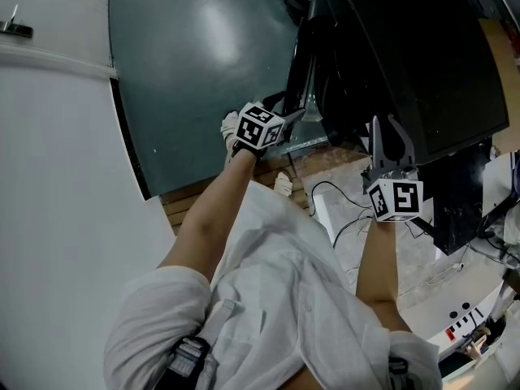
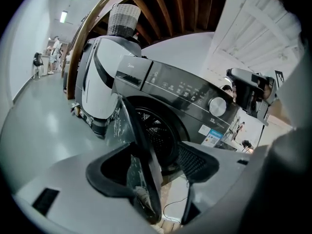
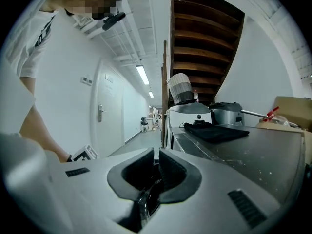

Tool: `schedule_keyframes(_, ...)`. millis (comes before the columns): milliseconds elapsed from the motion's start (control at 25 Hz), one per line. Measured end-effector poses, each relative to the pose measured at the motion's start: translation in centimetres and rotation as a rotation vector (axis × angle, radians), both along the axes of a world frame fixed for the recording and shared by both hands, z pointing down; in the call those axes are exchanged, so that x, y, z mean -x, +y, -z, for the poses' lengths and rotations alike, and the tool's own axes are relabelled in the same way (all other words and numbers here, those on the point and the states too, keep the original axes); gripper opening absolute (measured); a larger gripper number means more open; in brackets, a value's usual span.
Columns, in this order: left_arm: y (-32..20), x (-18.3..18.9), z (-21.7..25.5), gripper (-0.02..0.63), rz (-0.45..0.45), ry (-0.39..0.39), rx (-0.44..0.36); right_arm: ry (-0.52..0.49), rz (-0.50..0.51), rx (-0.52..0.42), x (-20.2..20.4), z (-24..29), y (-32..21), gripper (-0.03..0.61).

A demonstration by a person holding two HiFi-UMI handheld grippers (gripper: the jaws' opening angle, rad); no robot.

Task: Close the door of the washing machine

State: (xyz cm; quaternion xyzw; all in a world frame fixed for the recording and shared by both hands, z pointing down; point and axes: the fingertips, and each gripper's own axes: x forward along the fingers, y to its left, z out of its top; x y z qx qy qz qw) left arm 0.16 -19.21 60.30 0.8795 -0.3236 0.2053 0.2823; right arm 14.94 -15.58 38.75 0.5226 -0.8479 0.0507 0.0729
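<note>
The dark grey washing machine stands with its round door swung open, so the drum shows behind it. My left gripper is open and straddles the door's edge. The thin dark rim runs between the wide jaws, and the right pad is clear of it. My right gripper is shut with nothing in it. It is held up beside the machine's top, to the right of the door.
A black cloth and a metal pot lie on the machine's top. A white appliance with a woven basket stands beyond the machine. A cable trails over the floor by a wooden pallet.
</note>
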Motion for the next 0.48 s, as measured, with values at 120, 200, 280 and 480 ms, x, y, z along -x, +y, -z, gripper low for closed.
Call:
schedule_keyframes(120, 0.3, -1.1, 0.1, 0.296, -0.045, 0.008, 0.0, -0.001, 0.004, 0.009, 0.1, -0.3, 0.3, 0.035)
schedule_keyframes(200, 0.6, -2.0, 0.2, 0.295, -0.081, 0.011, -0.004, -0.002, 0.007, 0.011, 0.1, -0.4, 0.5, 0.034)
schedule_keyframes(280, 1.0, -2.9, 0.1, 0.295, -0.113, 0.011, -0.005, -0.003, 0.009, 0.013, 0.0, -0.5, 0.7, 0.034)
schedule_keyframes(480, 1.6, -4.7, -0.4, 0.295, -0.138, 0.017, 0.011, -0.005, 0.006, 0.02, -0.2, -0.8, 0.8, 0.035)
